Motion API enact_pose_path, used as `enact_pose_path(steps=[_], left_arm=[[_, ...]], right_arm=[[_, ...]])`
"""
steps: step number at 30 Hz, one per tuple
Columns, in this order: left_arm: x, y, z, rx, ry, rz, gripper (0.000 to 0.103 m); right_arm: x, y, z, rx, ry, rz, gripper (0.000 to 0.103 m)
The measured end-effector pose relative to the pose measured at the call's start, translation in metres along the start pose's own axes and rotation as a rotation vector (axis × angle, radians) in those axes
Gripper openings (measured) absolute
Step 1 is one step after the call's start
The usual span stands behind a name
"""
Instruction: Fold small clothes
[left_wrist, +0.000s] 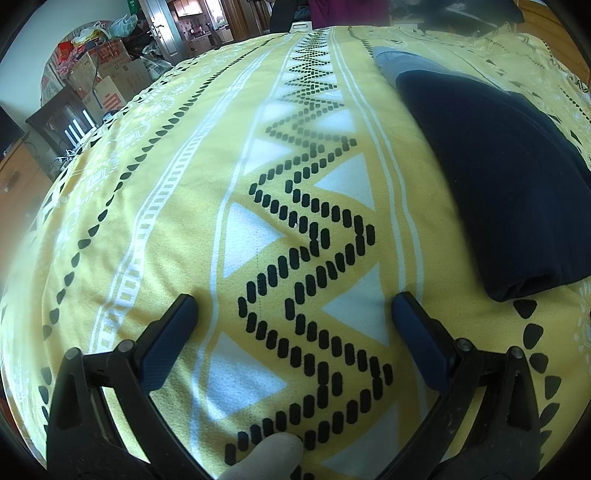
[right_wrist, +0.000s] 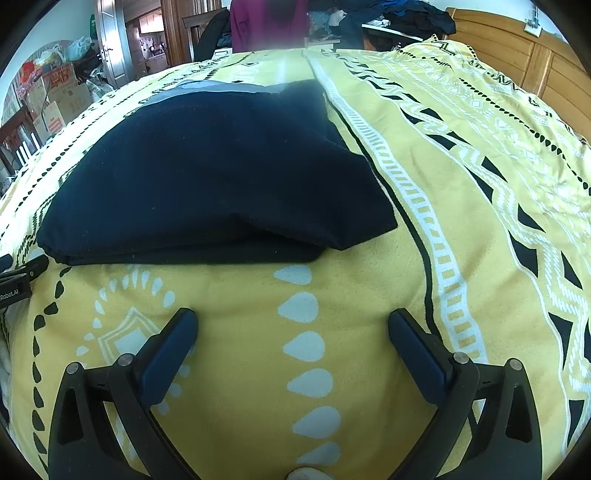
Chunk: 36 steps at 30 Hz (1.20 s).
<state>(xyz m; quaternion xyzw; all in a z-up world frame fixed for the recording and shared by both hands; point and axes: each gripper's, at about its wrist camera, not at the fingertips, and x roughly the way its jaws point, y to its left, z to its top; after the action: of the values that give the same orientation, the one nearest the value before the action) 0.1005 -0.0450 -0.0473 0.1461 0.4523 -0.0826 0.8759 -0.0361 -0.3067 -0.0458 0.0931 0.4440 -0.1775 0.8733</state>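
Note:
A dark navy garment lies folded in a flat stack on the yellow patterned bedspread, with a grey-blue band at its far edge. In the left wrist view it lies at the right. My right gripper is open and empty, low over the bedspread just in front of the garment's near edge. My left gripper is open and empty over the bedspread, to the left of the garment. Part of the left gripper shows at the left edge of the right wrist view.
Cardboard boxes and bags are piled beyond the bed's far left side, near a door. A wooden headboard stands at the right. Dark clothes are heaped behind the bed.

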Motion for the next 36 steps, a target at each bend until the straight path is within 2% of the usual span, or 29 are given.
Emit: enact_pose_path(steps=[16, 20, 24, 28, 36], left_arm=[[0.000, -0.002, 0.001, -0.007, 0.003, -0.010, 0.103], [0.002, 0.004, 0.001, -0.029, 0.009, -0.052, 0.103], [0.003, 0.022, 0.001, -0.083, 0.010, -0.165, 0.103], [0.004, 0.015, 0.000, -0.062, 0.014, -0.132, 0.103], [0.004, 0.012, 0.001, -0.054, 0.017, -0.118, 0.103]], right_arm=[[0.001, 0.002, 0.000, -0.002, 0.002, -0.003, 0.103], [0.001, 0.002, 0.000, -0.001, 0.002, -0.002, 0.103], [0.002, 0.001, 0.002, 0.000, 0.003, 0.001, 0.103], [0.002, 0.001, 0.002, -0.001, 0.004, -0.001, 0.103], [0.003, 0.001, 0.002, 0.000, 0.004, 0.001, 0.103]])
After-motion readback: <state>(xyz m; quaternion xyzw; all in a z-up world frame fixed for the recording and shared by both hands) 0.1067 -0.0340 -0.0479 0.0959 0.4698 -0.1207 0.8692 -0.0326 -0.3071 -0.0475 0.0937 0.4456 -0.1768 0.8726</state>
